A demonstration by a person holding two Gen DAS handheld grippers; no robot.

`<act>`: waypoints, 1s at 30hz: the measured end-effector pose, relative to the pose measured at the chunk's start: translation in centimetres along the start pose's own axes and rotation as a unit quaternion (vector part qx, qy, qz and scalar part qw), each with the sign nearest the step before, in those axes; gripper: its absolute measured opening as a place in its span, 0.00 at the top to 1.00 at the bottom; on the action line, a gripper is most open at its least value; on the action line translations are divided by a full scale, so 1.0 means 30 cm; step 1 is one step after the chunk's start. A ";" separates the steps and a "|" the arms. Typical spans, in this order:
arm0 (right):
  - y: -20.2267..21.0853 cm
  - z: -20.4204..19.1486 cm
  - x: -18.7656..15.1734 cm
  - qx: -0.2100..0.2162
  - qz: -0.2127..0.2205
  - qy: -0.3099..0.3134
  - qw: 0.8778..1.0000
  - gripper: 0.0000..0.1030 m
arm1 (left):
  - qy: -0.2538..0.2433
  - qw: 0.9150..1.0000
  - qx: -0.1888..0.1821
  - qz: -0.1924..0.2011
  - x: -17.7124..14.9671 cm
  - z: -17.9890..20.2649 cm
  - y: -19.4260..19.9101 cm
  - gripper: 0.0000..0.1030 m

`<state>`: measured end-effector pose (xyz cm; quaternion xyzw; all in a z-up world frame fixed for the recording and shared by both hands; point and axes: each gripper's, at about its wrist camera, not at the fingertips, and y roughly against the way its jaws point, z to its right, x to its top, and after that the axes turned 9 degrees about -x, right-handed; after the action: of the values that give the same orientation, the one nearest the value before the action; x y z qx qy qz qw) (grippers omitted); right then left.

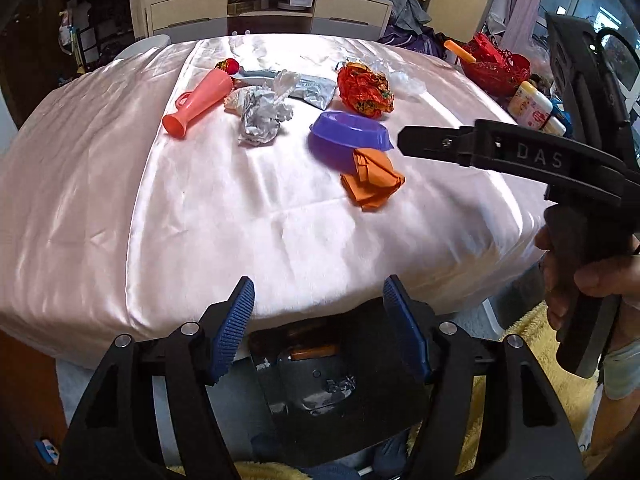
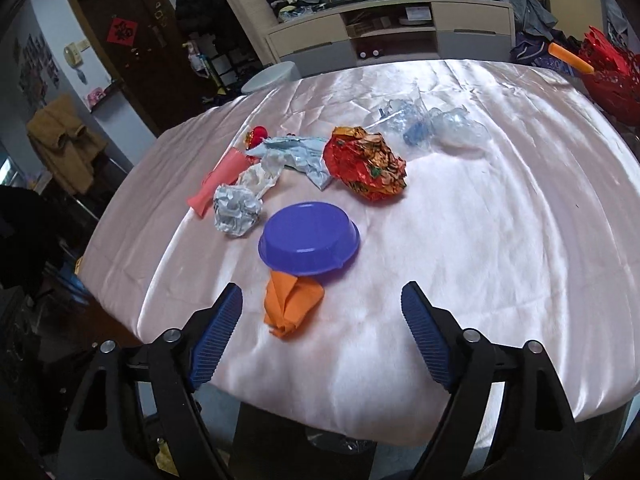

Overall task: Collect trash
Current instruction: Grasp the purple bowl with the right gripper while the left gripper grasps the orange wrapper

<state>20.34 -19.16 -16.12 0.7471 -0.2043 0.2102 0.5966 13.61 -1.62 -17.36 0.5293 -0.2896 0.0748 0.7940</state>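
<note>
Trash lies on a table with a pink satin cloth (image 1: 200, 208) (image 2: 480, 240). There is crumpled orange paper (image 1: 372, 180) (image 2: 290, 306), a crumpled red-orange foil wrapper (image 1: 365, 90) (image 2: 368, 164), a silver foil ball (image 1: 258, 120) (image 2: 236, 210), a pale blue-grey pouch (image 1: 312, 88) (image 2: 300, 156) and clear crumpled plastic (image 2: 436, 122). An upturned purple bowl (image 1: 348, 136) (image 2: 308, 240) and a pink plastic vase (image 1: 198, 102) (image 2: 218, 182) lie among them. My left gripper (image 1: 318, 304) is open and empty at the near table edge. My right gripper (image 2: 322, 308) is open and empty, just short of the orange paper; its body also shows in the left wrist view (image 1: 500, 152).
A black trash bin (image 1: 332, 392) with a dark bag stands below the table's near edge. A red basket (image 1: 494, 66) (image 2: 612, 76) and bottles (image 1: 534, 106) stand to the right. A cabinet (image 2: 392, 32) stands behind the table.
</note>
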 end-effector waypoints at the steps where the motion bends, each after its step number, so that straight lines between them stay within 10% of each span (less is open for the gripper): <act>1: -0.014 -0.006 0.013 -0.001 -0.001 0.000 1.000 0.14 | 0.000 1.000 -0.003 0.001 0.008 0.000 -0.002 0.37; 30: -0.197 -0.005 0.141 0.014 -0.019 0.002 1.000 0.23 | -0.010 0.999 -0.040 -0.016 0.149 0.000 -0.157 0.34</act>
<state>27.12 -18.05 -18.47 0.7585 -0.1862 0.2034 0.5905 19.28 -4.48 -18.71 0.5026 -0.2917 0.0457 0.8126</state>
